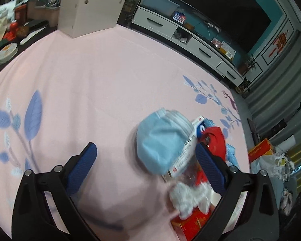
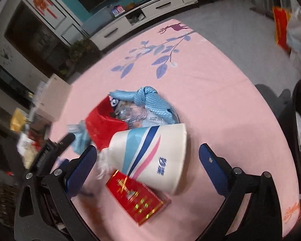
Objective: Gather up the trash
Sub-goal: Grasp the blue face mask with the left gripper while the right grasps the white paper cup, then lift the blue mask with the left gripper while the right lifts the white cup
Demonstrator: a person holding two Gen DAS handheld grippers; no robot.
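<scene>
With both grippers spread wide and empty, gathering looks underway: the right gripper (image 2: 146, 156) straddles the toppled paper cup (image 2: 150, 156), so closing on it seems next, while the left gripper (image 1: 145, 156) hangs beside the blue face mask (image 1: 160, 142).

- On the paper cup (image 2: 150, 156) lying on its side we see two blue Chinese characters printed near the rim; the blur keeps us from reading them with certainty.
- The red box (image 2: 137, 199) carries gold print, too blurred for us to read.
- On the white-and-blue package (image 1: 199, 125) under the face mask (image 1: 162, 142) we make out rows of small dark print and part of a large white letter, none legible.
</scene>
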